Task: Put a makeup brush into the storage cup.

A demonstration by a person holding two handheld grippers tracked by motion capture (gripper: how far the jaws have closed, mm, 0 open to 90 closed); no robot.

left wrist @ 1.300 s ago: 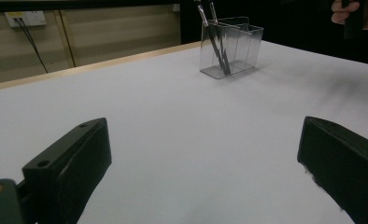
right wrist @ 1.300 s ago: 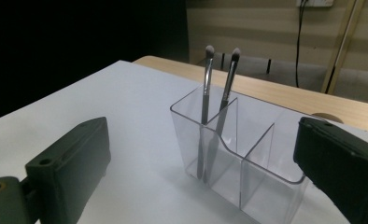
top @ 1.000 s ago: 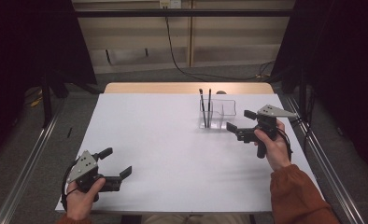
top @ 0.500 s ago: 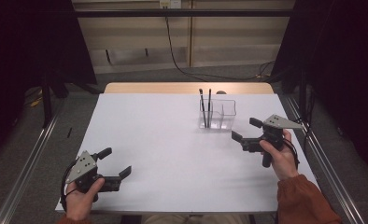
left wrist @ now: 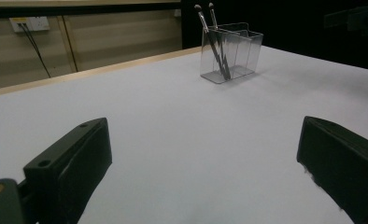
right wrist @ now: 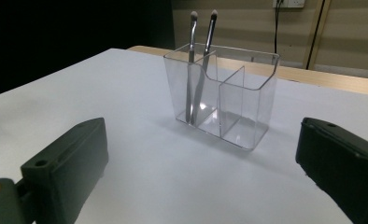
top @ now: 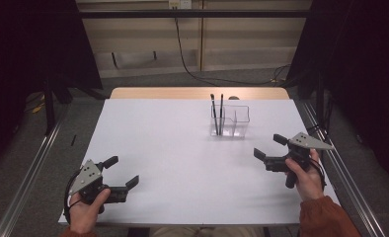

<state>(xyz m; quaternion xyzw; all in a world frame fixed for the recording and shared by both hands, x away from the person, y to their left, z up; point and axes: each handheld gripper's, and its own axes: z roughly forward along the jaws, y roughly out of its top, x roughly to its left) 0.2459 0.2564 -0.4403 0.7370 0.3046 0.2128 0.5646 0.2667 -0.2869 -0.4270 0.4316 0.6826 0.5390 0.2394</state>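
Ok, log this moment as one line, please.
left tongs: open, empty, near table edge | right tongs: open, empty, facing organizer | clear organizer: upright | two brushes: standing in its left compartment

This looks like a lab or test room set up for recording. A plain white-topped bench with a pale wooden far edge stands between dark black curtains. Metal floor rails run along both sides. Behind it, a beige panelled wall carries a white power socket with a black cable hanging down.
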